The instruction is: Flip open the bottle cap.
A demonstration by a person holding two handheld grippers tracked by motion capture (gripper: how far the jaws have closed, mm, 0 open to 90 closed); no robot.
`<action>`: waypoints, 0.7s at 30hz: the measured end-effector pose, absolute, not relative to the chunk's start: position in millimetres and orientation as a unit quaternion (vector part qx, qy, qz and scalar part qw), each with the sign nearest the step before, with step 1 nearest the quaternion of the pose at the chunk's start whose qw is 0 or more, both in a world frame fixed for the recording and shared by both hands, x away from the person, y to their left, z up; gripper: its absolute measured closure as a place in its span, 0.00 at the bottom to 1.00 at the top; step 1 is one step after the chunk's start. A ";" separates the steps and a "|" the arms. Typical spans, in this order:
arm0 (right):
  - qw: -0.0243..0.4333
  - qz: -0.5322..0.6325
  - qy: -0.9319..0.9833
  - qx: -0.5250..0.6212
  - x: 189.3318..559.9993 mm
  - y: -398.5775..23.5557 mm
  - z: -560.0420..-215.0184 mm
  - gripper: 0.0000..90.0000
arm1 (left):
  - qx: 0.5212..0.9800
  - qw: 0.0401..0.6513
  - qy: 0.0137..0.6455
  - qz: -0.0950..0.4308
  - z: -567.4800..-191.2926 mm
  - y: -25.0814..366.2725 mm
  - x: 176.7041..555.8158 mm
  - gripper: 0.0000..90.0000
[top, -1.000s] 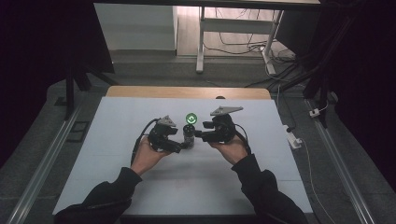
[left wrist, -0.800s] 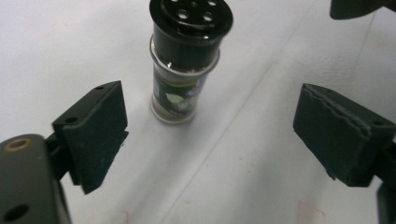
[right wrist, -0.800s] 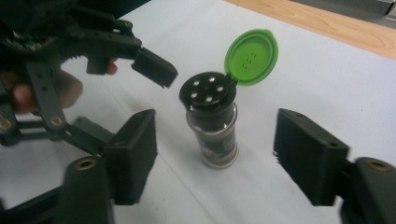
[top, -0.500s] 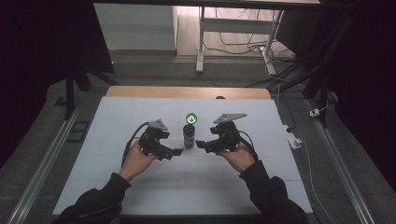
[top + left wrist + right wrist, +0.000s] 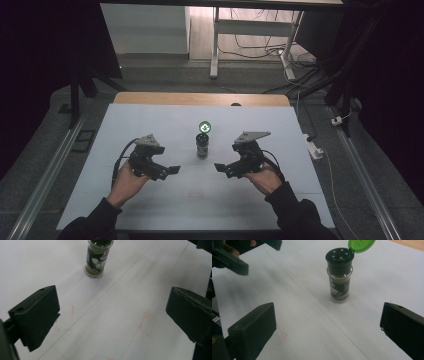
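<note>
A small spice jar [image 5: 202, 145] stands upright in the middle of the table, its green flip lid [image 5: 205, 127] hinged open. My left gripper [image 5: 171, 170] is to its lower left and my right gripper [image 5: 220, 167] to its lower right, both clear of it. Their jaws have just been opening and now stand wide with nothing between them. In the left gripper view the jar [image 5: 97, 259] is far ahead of the open left gripper [image 5: 113, 313]. In the right gripper view the jar [image 5: 339, 282] and lid [image 5: 361, 244] stand beyond the open right gripper [image 5: 329, 328].
A white sheet [image 5: 150, 125] covers the table, with faint red marks [image 5: 146, 322] on it and a wooden strip [image 5: 200, 98] along the far edge. The left gripper [image 5: 234, 257] shows at the right gripper view's top left. Cables and a white power strip [image 5: 314, 150] lie off the right side.
Both grippers have drawn back from the jar, the left one leftward and the right one rightward, and their jaws have opened. The jar stays standing alone with its lid open.
</note>
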State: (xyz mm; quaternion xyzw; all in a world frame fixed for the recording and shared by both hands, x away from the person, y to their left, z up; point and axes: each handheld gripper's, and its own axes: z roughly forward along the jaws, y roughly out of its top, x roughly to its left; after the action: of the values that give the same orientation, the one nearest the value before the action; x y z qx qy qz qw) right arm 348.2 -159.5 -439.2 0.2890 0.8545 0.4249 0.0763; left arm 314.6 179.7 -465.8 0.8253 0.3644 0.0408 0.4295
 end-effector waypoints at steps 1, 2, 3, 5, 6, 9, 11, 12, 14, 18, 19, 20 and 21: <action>0.076 0.425 0.854 0.289 346.2 -162.2 -439.3 0.00 | 0.824 0.430 0.365 0.041 -465.4 182.0 312.3 0.00; 0.077 0.425 0.854 0.289 344.9 -164.2 -439.5 0.00 | 0.823 0.432 0.367 0.044 -464.9 185.1 309.0 0.00; 0.078 0.425 0.854 0.290 342.9 -166.9 -439.6 0.00 | 0.820 0.434 0.369 0.046 -464.1 189.1 304.8 0.00; 0.079 0.425 0.852 0.294 338.6 -173.5 -439.7 0.00 | 0.815 0.439 0.375 0.050 -463.0 195.9 297.9 0.00; 0.082 0.425 0.852 0.294 337.2 -176.7 -440.0 0.00 | 0.814 0.439 0.376 0.052 -462.6 198.8 295.6 0.00; 0.085 0.426 0.849 0.301 333.0 -185.3 -440.3 0.00 | 0.806 0.444 0.386 0.058 -462.2 209.8 285.3 0.00; 0.088 0.427 0.846 0.306 330.2 -191.6 -440.6 0.00 | 0.804 0.445 0.389 0.062 -462.4 215.7 279.3 0.00; 0.090 0.427 0.845 0.309 328.2 -195.4 -440.6 0.00 | 0.803 0.446 0.391 0.062 -462.5 217.9 277.0 0.00; 0.093 0.428 0.843 0.313 325.3 -201.6 -440.7 0.00 | 0.798 0.449 0.396 0.063 -463.0 224.0 270.3 0.00; 0.100 0.430 0.837 0.324 318.3 -213.7 -440.3 0.00 | 0.793 0.449 0.406 0.072 -463.3 236.5 256.5 0.00; 0.101 0.431 0.835 0.327 316.2 -217.0 -440.1 0.00 | 0.791 0.450 0.408 0.074 -463.5 239.0 253.5 0.00; 0.102 0.431 0.834 0.328 314.7 -219.7 -440.1 0.00 | 0.789 0.449 0.411 0.076 -463.8 243.5 248.6 0.00; 0.105 0.433 0.832 0.331 312.1 -223.9 -439.9 0.00 | 0.787 0.451 0.414 0.075 -464.1 247.3 244.8 0.00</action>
State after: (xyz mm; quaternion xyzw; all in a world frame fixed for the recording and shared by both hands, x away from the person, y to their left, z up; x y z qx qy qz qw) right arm 312.1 -223.9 -439.9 0.3314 0.8317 0.4329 0.1049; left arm 244.8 247.3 -464.1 0.7874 0.4138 0.0750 0.4507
